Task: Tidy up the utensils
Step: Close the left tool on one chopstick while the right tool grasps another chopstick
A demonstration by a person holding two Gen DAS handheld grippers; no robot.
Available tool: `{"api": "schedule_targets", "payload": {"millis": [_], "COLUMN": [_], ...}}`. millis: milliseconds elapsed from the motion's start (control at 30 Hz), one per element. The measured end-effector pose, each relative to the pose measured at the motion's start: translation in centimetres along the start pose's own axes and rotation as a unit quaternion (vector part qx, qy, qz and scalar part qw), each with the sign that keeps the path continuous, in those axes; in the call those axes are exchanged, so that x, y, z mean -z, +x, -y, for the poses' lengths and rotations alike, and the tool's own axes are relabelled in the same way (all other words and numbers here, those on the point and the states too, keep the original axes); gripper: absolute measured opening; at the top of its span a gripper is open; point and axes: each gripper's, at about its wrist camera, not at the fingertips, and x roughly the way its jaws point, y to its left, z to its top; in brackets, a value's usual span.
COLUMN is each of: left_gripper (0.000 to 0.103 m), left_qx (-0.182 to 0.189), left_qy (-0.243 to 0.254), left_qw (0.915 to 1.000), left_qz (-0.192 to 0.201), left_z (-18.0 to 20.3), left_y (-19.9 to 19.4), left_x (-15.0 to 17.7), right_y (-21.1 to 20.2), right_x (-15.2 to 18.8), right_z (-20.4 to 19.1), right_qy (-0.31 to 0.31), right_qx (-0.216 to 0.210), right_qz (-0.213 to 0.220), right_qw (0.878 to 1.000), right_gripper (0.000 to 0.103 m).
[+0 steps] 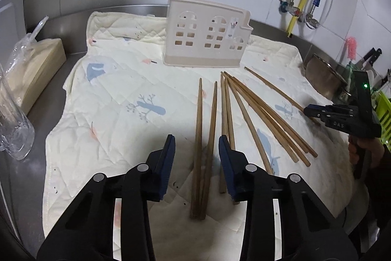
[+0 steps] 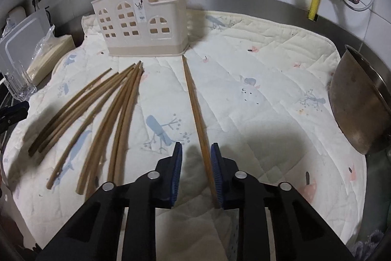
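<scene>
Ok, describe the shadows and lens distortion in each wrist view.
Left wrist view: the open left claw casts a soft shadow on the quilted mat beside two chopsticks; the steel counter edge bows, corners vignette black. Right wrist view: a grey shadow falls ahead of the right claw, straight chopsticks look curved leftward, and the steel bowl is stretched.

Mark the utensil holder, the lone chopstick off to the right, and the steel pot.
utensil holder (image 2: 136, 26): right wrist view, on its windowed front wall.
lone chopstick (image 2: 193, 99): right wrist view, mid-shaft, ahead of the open right gripper (image 2: 196, 173).
steel pot (image 2: 354, 104): right wrist view, on its outer side wall.
</scene>
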Motion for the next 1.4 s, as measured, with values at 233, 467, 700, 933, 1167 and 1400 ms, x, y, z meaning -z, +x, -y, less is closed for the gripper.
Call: {"api": "schedule_targets", "payload": {"millis": [233,467,700,933,1167,1400], "left_gripper": [0.035,0.024,0.019,0.017,0.008,0.007], "left_qx": [0.012,0.020,0.022,0.017,-0.013,-0.010], "left_qy": [0.001,0.002,0.005,0.001,0.040,0.037], "left_qw": [0.9996,0.9986,0.9976,0.9969,0.9957,0.9971], "left_qz": [-0.024,-0.049,-0.066,-0.077,-0.082,-0.066], "left_z": [-0.4,-0.5,-0.3,-0.6,0.6,0.9], "left_y": [1.4,3.3,4.9,5.6,6.0,4.6], "left_x": [0.2,0.0,0.0,0.1,0.0,-1.1], "right_y": [0.9,1.1,0.6,-0.7,-3.5,-7.2], "right_x": [-0.1,0.1,0.2,0.0,-0.6,-1.9], "right_z": [0.2,0.4,0.0,-0.5,-1.1,-1.8], "right_qy": [-0.010,-0.009,-0.010,-0.001,0.006,0.004], "right_qx": [0.011,0.015,0.016,0.011,0.008,0.008], "right_qz": [-0.014,-0.014,-0.004,0.019,0.058,0.107], "right_qw": [1.000,1.000,1.000,1.000,0.998,0.994], "right_gripper": [0.016,0.009,0.008,0.008,0.007,0.007]}}
